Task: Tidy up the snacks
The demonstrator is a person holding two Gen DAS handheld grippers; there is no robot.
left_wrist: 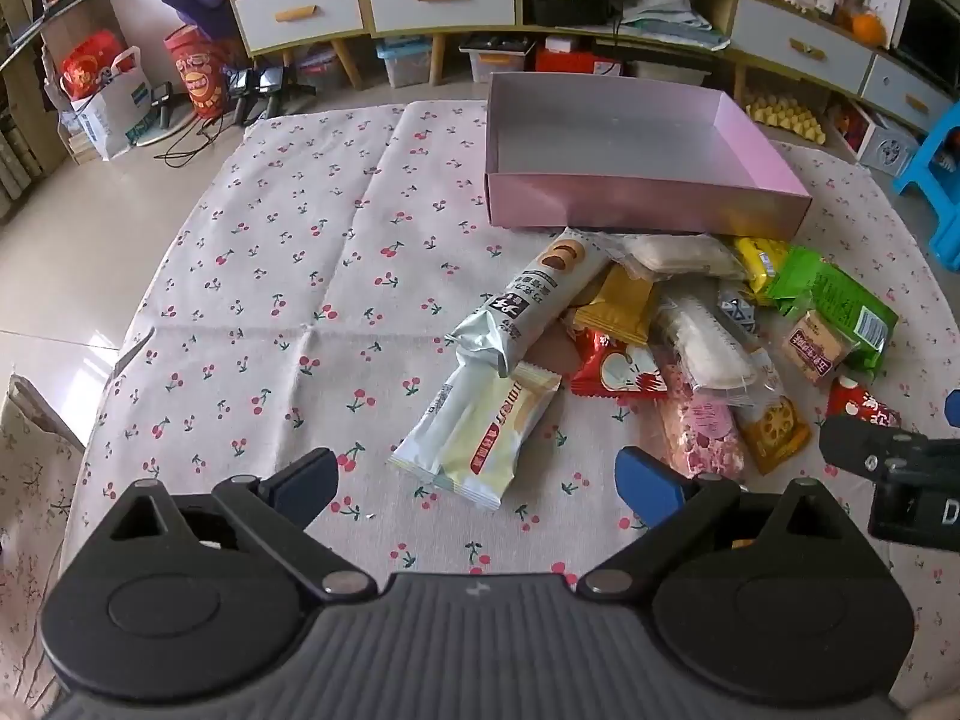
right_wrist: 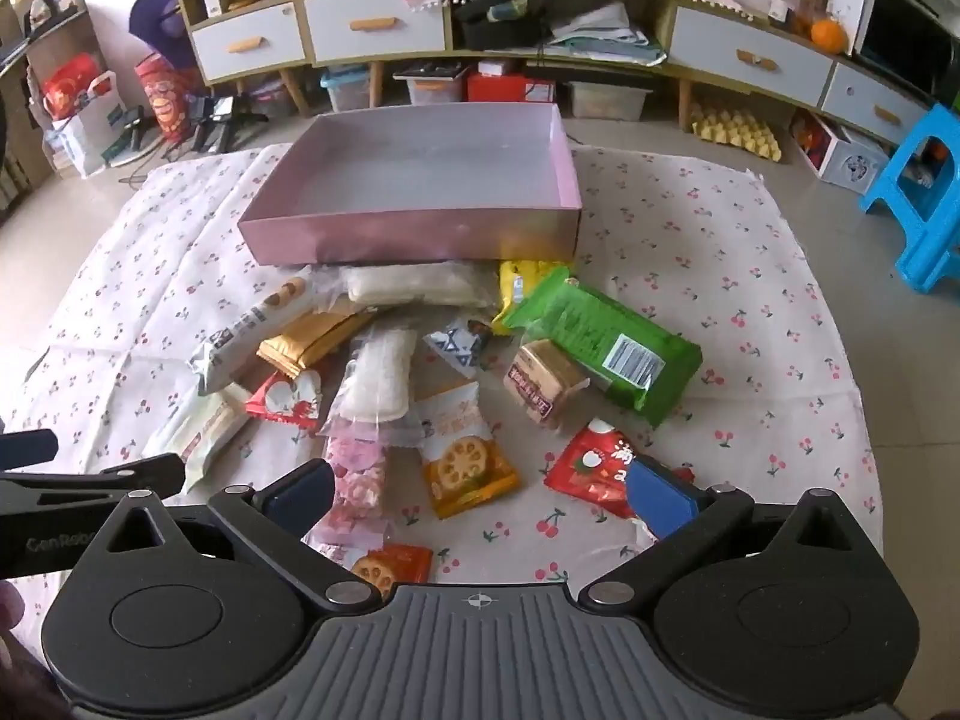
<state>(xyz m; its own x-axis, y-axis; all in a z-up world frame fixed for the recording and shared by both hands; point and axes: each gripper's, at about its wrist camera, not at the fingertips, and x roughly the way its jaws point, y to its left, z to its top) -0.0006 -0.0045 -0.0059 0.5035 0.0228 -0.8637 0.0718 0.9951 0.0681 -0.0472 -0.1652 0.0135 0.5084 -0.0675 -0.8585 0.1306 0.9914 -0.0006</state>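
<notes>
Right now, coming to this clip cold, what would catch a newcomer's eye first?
The empty shallow pink cardboard box on the cherry-print tablecloth, and the jumbled heap of colourful snack packets against its near wall. The bright green foil packet stands out at the heap's right edge. Both claws, left claw and right claw, hang wide open over the pile, holding nothing.

Left gripper [left_wrist: 477, 483] and right gripper [right_wrist: 480, 489] look alike: ribbed grey body, black round-hubbed linkage arms with silver rivets, and blue finger pads [right_wrist: 657, 501].

"GenRobo" on left claw [right_wrist: 36, 540]
</notes>
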